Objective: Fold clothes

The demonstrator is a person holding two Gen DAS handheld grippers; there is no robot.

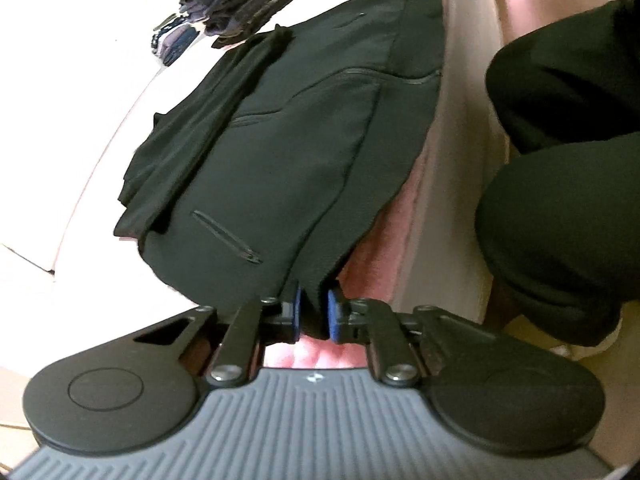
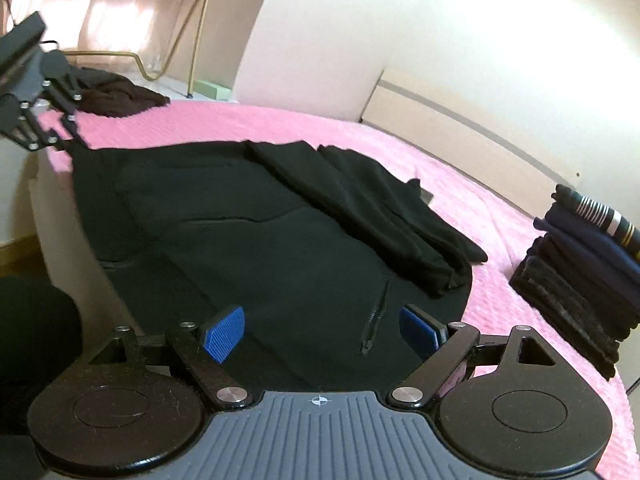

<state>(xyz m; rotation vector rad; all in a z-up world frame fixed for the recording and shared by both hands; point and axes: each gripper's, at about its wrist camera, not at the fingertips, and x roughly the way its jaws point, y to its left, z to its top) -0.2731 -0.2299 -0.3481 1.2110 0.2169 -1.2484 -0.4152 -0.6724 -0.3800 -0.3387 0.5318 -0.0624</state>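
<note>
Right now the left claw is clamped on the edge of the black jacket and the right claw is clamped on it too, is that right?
Not quite. The left claw is clamped on the black jacket edge, but the right claw is open above the jacket, its blue pads spread apart, gripping nothing. The right wrist view shows it.

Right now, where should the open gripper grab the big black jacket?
Grab the black jacket by its near hem, just ahead of the right gripper, coming in low from this bed edge. It lies flat there, its jaws already straddle it, and the left gripper pinches the far end.
</note>
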